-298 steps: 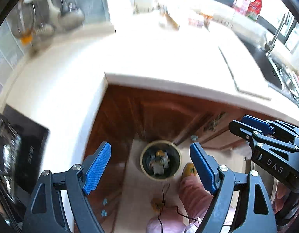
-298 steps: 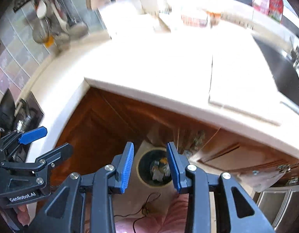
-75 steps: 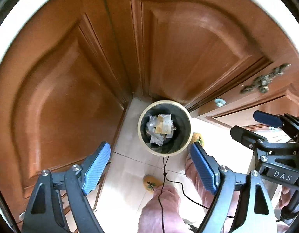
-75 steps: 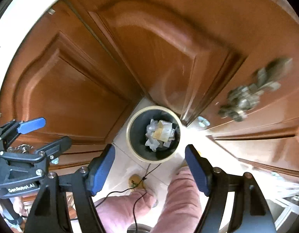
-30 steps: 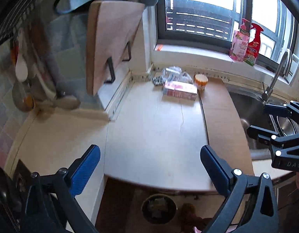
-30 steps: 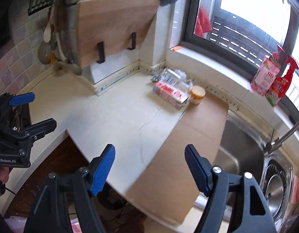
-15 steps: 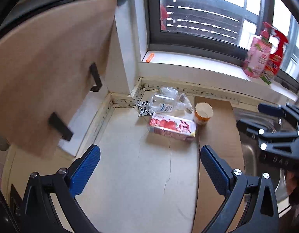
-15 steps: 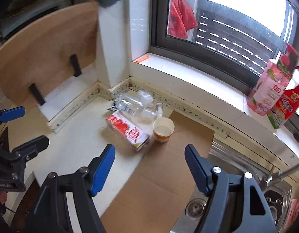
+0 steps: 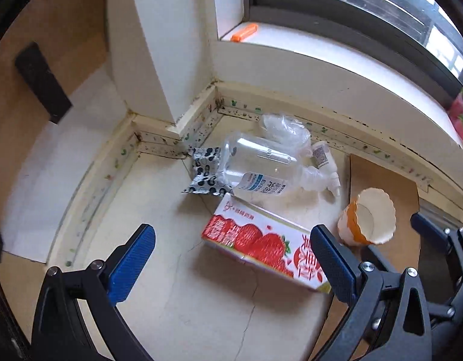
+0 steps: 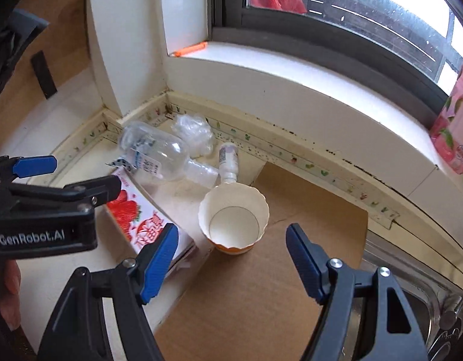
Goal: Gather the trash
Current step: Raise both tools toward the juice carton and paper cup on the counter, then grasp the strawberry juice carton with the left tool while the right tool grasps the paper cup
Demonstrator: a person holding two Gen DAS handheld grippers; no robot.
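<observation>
Trash lies in the counter's back corner: a red and white strawberry carton [image 9: 261,243] [image 10: 141,219] on its side, a clear plastic bottle [image 9: 258,165] [image 10: 156,153], a black-and-white spotted wrapper [image 9: 204,171], crumpled clear plastic [image 9: 285,126] [image 10: 192,132], a small white dropper bottle [image 9: 324,162] [image 10: 228,159] and an orange and white paper cup [image 9: 369,219] [image 10: 234,219]. My left gripper [image 9: 231,258] is open and empty, just short of the carton. My right gripper [image 10: 231,258] is open and empty, just short of the cup.
A brown board [image 10: 261,270] lies on the counter under the cup's right side. A sink [image 10: 412,285] is at the right. A windowsill [image 10: 291,69] with an orange marker [image 10: 189,49] and a pink bottle [image 10: 454,126] runs behind. A wooden cutting board [image 9: 35,75] hangs at left.
Both grippers have moved from the bin on the floor up over the counter and closer to the trash in the corner. Both have stayed open and empty.
</observation>
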